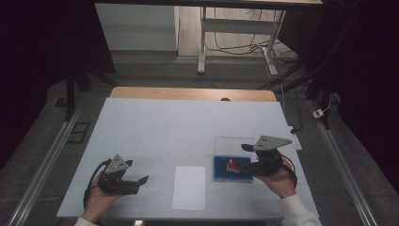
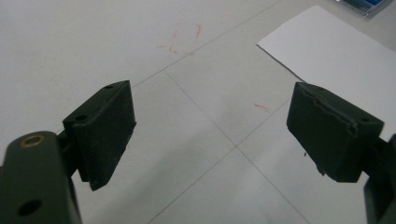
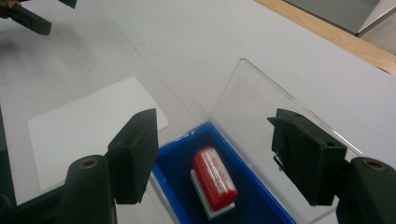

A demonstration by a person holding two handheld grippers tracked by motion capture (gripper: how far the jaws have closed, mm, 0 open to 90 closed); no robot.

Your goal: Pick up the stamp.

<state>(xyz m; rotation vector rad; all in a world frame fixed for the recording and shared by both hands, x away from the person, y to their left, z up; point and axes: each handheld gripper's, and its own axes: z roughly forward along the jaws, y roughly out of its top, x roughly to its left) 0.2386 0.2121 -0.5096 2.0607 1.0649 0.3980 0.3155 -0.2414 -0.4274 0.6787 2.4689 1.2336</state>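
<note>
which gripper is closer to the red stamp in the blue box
Right. The right gripper hangs open just above the red stamp in the blue box. The left gripper is open well off to the left, past the white paper.

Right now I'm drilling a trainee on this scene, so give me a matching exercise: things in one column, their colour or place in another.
Things:
1. stamp
2. paper sheet
3. box
4. left hand-held gripper

Descriptions:
A. blue inside, clear lid raised
B. red, lying in the box
C. white, flat on the table between the grippers
D. open over bare table

Pairs: 1-B, 2-C, 3-A, 4-D
</note>
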